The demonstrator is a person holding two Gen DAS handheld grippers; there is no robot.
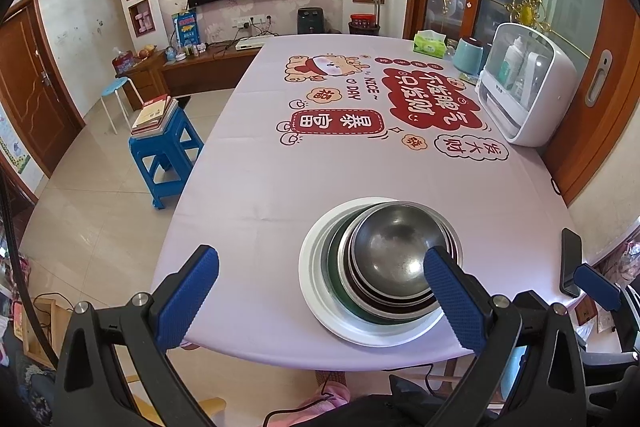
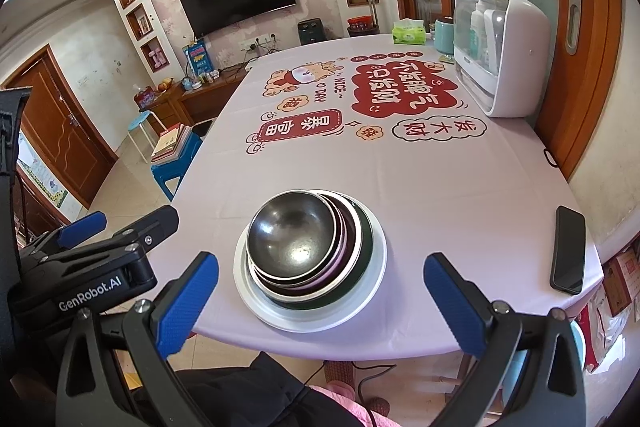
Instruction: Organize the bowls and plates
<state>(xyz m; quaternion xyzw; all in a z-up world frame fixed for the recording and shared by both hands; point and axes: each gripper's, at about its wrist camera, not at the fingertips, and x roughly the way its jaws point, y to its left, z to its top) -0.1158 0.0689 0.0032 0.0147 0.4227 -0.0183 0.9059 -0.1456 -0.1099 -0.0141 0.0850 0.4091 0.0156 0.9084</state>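
With both hand-held grippers (image 1: 320,291) (image 2: 320,291) wide open and empty, bowls (image 2: 294,241) look stacked on plate (image 2: 376,267); lift gently if moving.

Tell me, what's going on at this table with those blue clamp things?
A person holds a hand-held gripper in each hand, tidying dishes. Both the left hand-held gripper and the right hand-held gripper are open and empty. Metal bowls sit nested on a white plate near the table's edge, a phone beside them.
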